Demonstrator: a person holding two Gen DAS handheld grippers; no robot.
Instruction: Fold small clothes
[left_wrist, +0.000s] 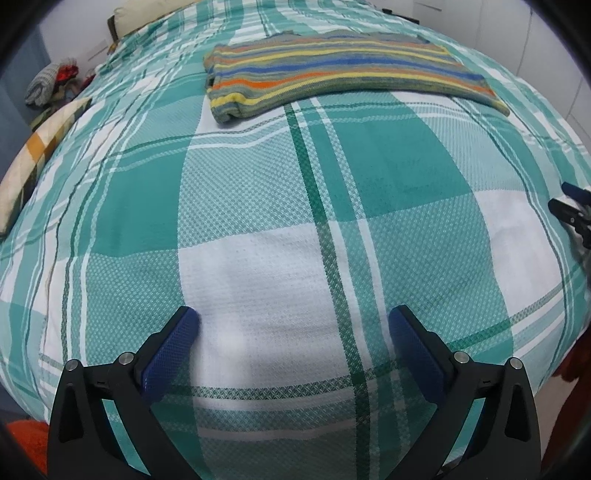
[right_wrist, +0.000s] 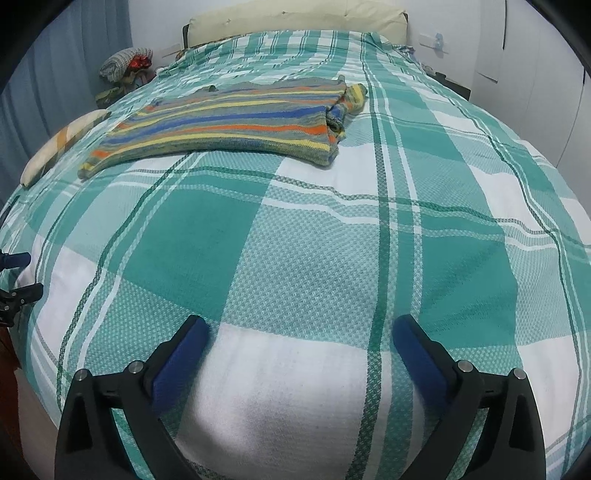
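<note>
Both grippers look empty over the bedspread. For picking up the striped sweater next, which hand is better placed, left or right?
Roughly even, slight edge to right. Both the left gripper and right gripper are open, empty, short of the striped sweater. The bunched sleeve end lies almost straight ahead of the right one.

Folded striped knitted sweater (left_wrist: 347, 70) lying flat on green-and-white checked woven bedspread (left_wrist: 258, 206), well beyond both grippers. Cream padded headboard (right_wrist: 295, 18) behind. Checked flat cushion (right_wrist: 62, 142) left of sweater.

Soft, even room light on my bed (left_wrist: 258, 206), no glare. Faint shadows under my tool pads. Fisheye bulges everything; corners go black, near cloth slightly blurred.
</note>
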